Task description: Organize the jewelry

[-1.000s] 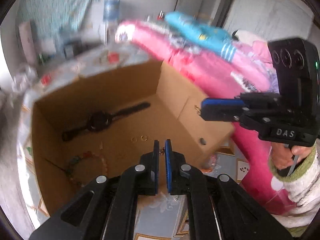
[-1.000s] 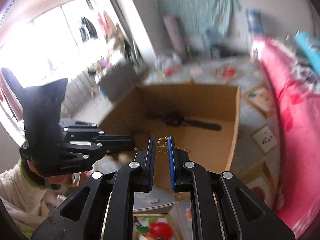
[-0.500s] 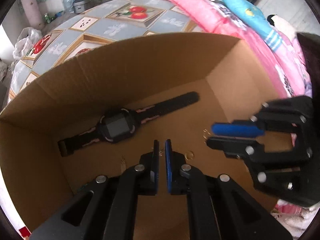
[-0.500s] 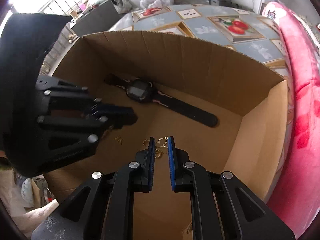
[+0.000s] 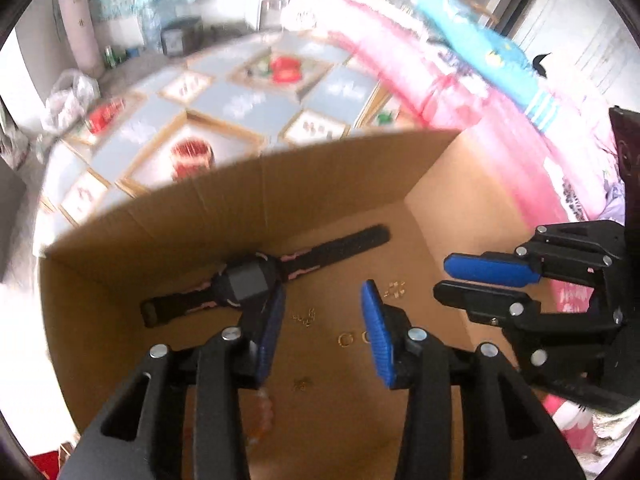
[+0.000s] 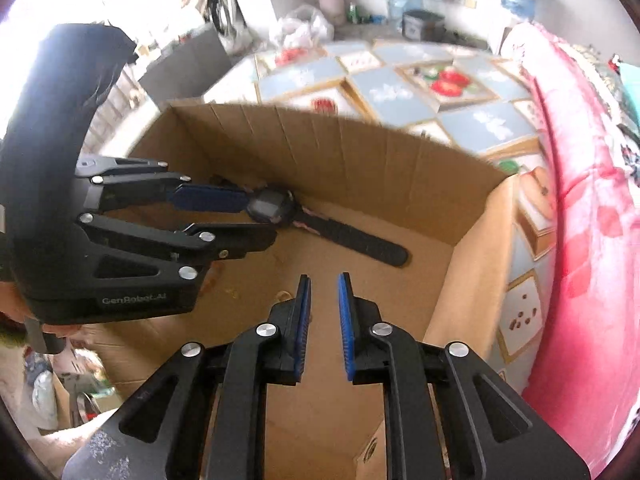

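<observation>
An open cardboard box [image 5: 320, 176] holds a black watch [image 5: 248, 280] with a pink-trimmed strap, two small gold earrings [image 5: 394, 289] [image 5: 304, 316], gold rings [image 5: 345, 339] and a bead bracelet [image 5: 264, 404]. My left gripper [image 5: 323, 322] is open and empty above the box floor. My right gripper [image 6: 323, 312] is open and empty over the box; it shows at the right in the left wrist view [image 5: 464, 280]. The watch [image 6: 272, 208] also shows in the right wrist view, behind the left gripper's fingers [image 6: 208, 200].
The box stands on a table with a blue-and-fruit patterned cloth [image 5: 240, 104]. A pink quilt [image 6: 580, 200] lies along the right side. Bottles, a pot and bags [image 5: 72, 92] sit beyond the table's far edge.
Both grippers opened and let go of the small gold earrings, which now lie on the box floor. Both grippers rose and pulled back a little.
</observation>
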Demonstrator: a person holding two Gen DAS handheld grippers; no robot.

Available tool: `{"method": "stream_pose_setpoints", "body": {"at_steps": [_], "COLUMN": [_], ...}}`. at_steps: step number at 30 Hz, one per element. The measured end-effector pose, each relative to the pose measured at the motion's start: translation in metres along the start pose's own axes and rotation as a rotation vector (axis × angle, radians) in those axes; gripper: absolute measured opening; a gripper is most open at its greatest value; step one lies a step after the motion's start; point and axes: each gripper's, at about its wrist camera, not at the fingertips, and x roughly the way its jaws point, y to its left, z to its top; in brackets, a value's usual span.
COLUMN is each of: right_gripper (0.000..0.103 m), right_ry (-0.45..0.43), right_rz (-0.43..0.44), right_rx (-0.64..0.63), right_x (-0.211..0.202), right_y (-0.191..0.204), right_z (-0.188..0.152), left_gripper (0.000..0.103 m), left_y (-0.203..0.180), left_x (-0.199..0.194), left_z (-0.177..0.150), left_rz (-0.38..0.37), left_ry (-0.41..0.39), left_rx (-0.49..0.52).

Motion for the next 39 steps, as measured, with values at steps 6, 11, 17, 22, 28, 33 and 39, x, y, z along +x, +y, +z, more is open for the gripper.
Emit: {"method": "stream_pose_setpoints", "body": {"at_steps": [6,11,17,22,28,33,39], "right_gripper": [0.034,0.060,0.083,0.088,0.088,0.088,0.093], "right_ry": [-0.247,-0.441,-0.492,-0.328,-0.163,-0.132,-0.101], "right_rz": [0.119,0.144,0.074,0.041,-0.093,-0.158,-0.259], "right_rx": [0.065,0.071,0.139,0.292,0.375,0.360,0.276], "right_x": [-0.090,-0.149,-0.145,-0.094,-0.035,-0.023,-0.011], "right_y": [0.001,0.012,0.032,0.033,0.036,0.043,0.056], "right_z": [-0.043,-0.106,-0.173,-0.216,-0.240,-0.238,-0.233], "left_gripper": [0.059,0.086,0.097,0.097,0.097,0.097,0.097], "left_y": [-0.022,-0.044,-0.063,-0.069,-0.063,-0.055,-0.055], "left_x": [-0.095,-0.155,-0.167,-0.118,-0.042,-0.014,0.006], "left_z": [-0.041,-0.111,-0.203,-0.247,-0.251,-0.243,-0.237], "left_rz": [0.018,0.029,0.012,-0.015,0.152,0.227,0.280], "left_ry": [-0.239,-0.423,-0.479,-0.367,-0.189,-0.144,-0.106], "left_rx": [0.081,0.164,0.177,0.075,0.012,-0.035,-0.066]}}
